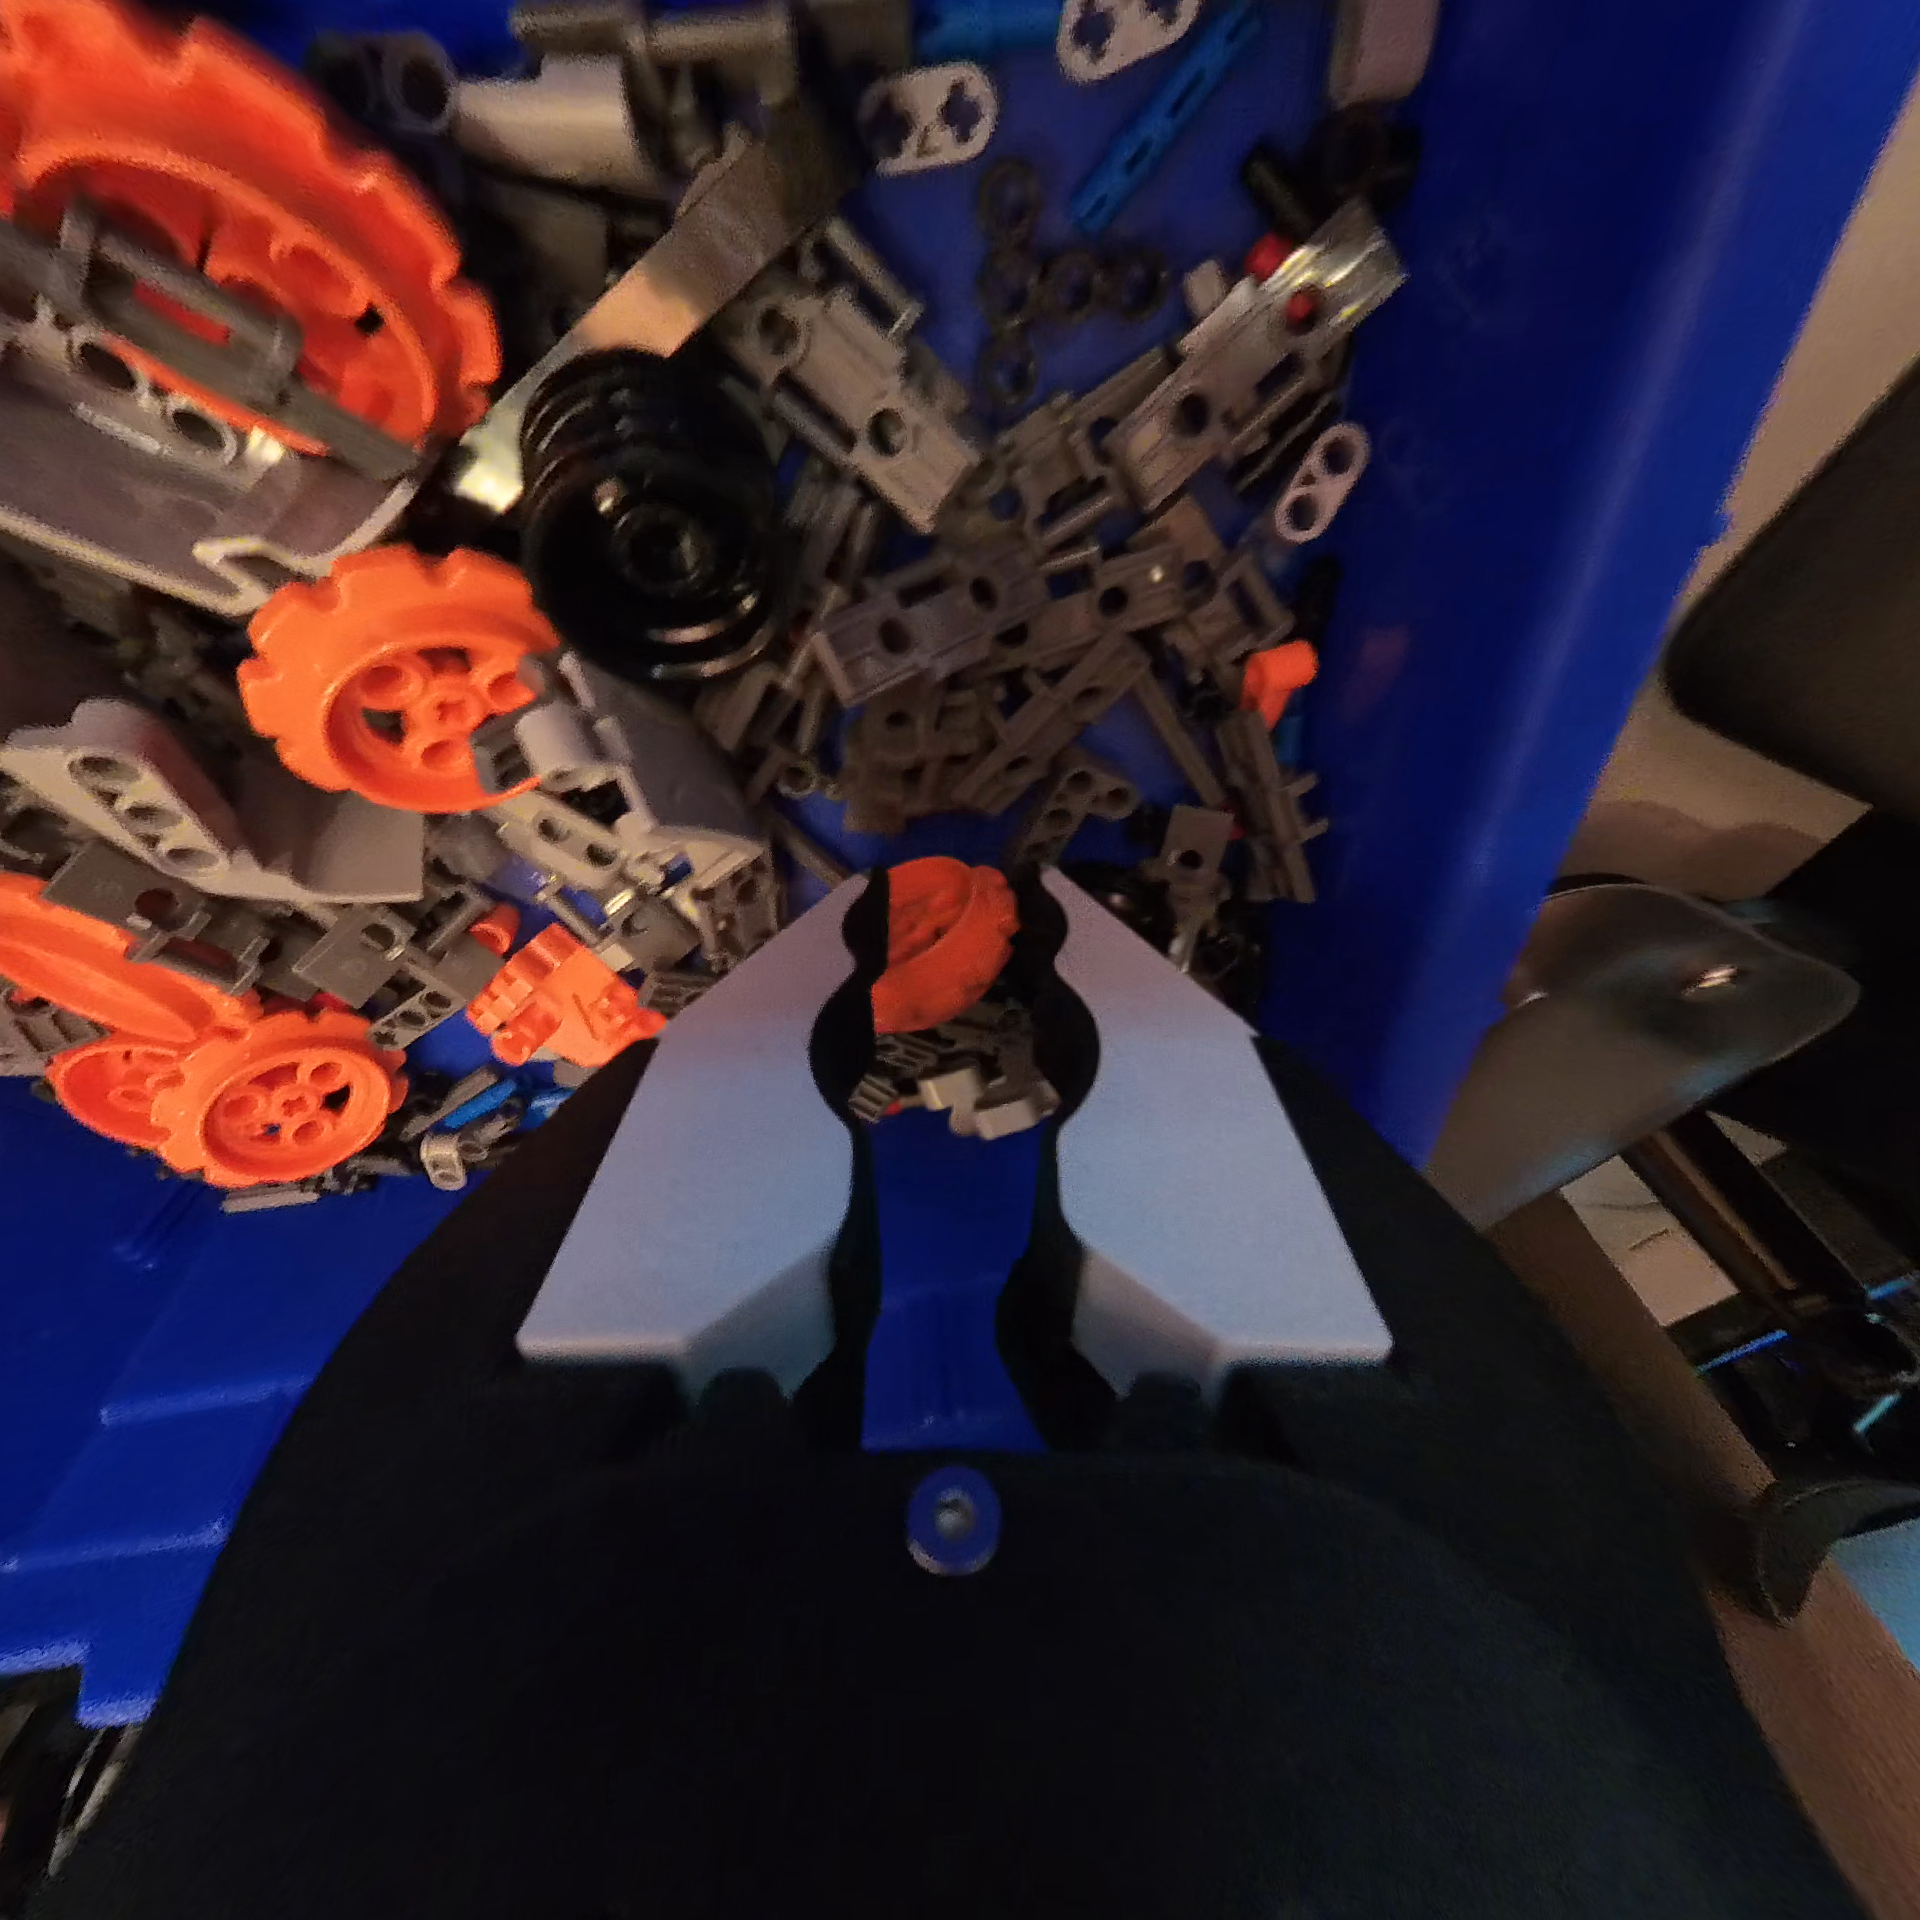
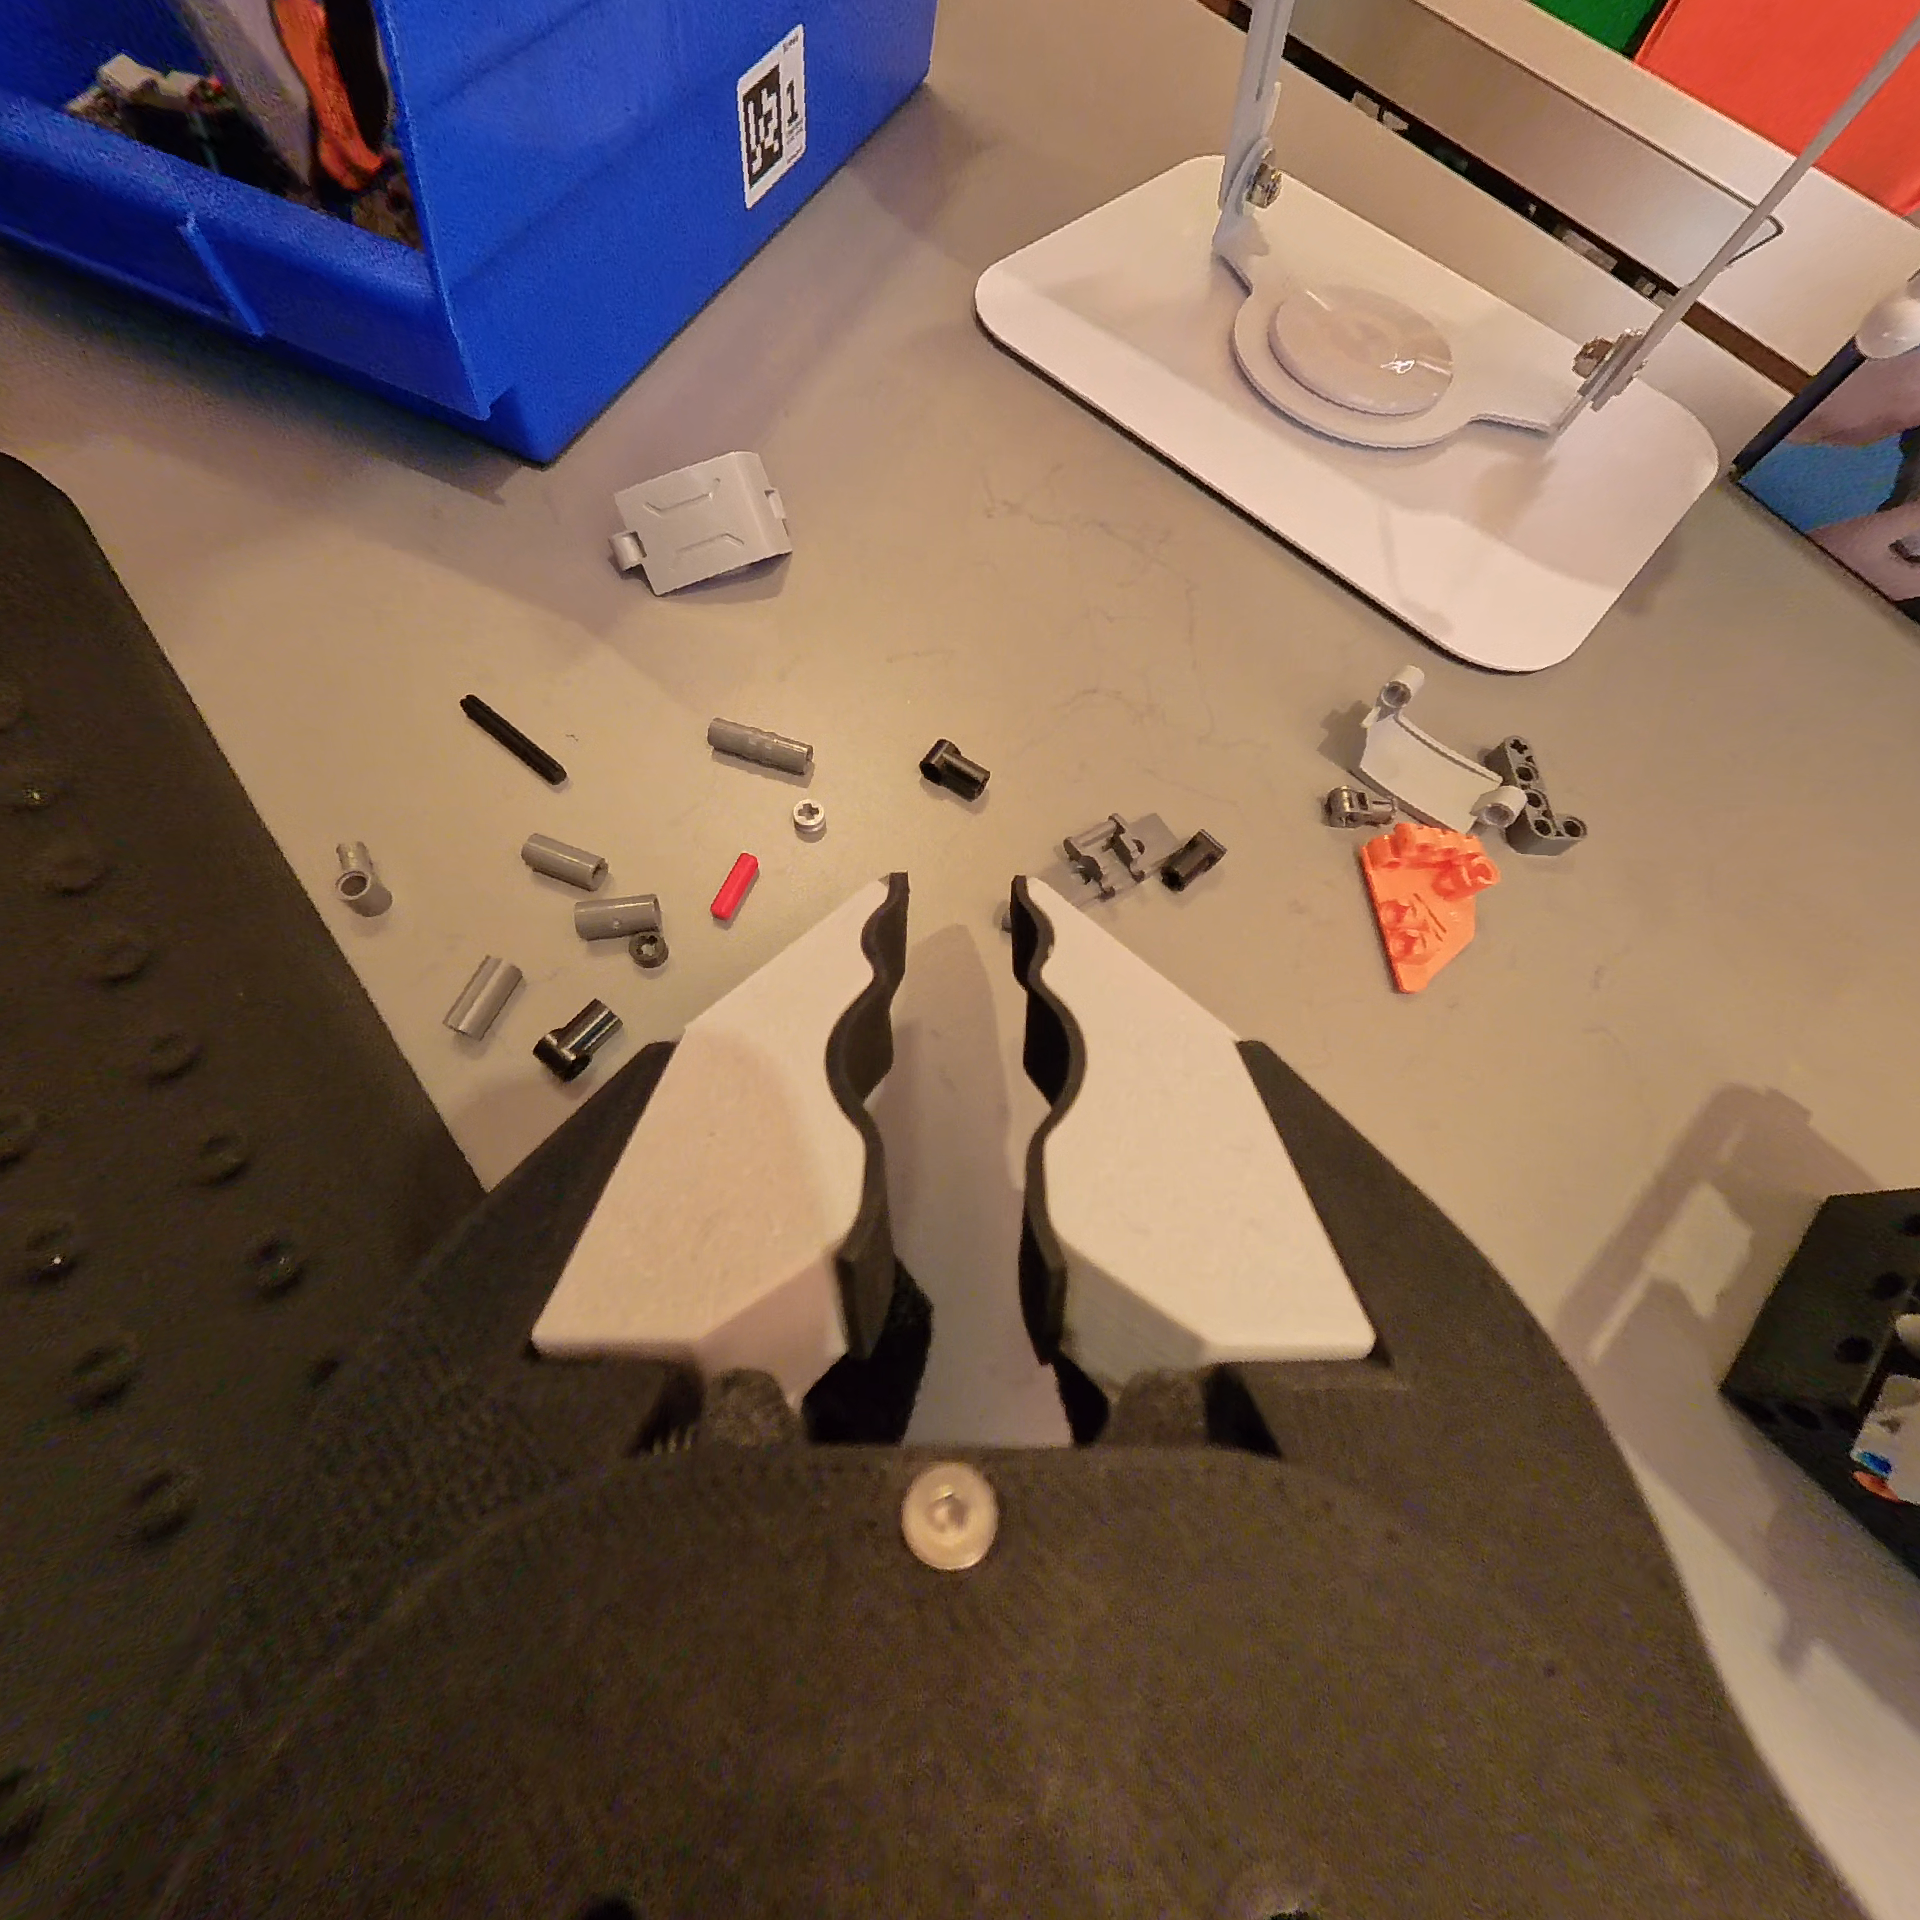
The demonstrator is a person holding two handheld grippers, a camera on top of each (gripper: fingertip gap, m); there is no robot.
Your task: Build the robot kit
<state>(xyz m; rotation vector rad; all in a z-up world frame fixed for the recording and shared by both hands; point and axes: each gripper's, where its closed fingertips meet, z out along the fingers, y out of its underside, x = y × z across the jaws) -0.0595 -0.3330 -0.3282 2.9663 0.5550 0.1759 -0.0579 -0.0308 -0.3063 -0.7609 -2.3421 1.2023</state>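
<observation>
My left gripper [image 1: 954, 883] is down inside a blue bin [image 1: 1507, 520] full of building-toy parts. Its fingertips are closed on a small orange wheel [image 1: 935, 945], just above a heap of dark grey connectors [image 1: 1039, 644]. My right gripper [image 2: 958, 888] hovers over a grey table [image 2: 1039, 623], with its jaws slightly apart and nothing between them. Small loose parts lie just ahead of it: a red pin [image 2: 735, 885], grey sleeves [image 2: 566, 862], black connectors [image 2: 954, 771] and an orange wedge plate [image 2: 1423, 904].
The bin also holds larger orange wheels [image 1: 395, 675], a black wheel [image 1: 655, 520] and grey beams. On the table are the blue bin [image 2: 582, 260] at the far left, a grey panel [image 2: 701, 520], a white stand base [image 2: 1351, 499], a black studded mat [image 2: 156, 1039] and a black block [image 2: 1839, 1340]. My hands' fingertips stand some 30 cm from each other. To the red pin [image 2: 735, 885]: right tips about 5 cm, left tips about 25 cm.
</observation>
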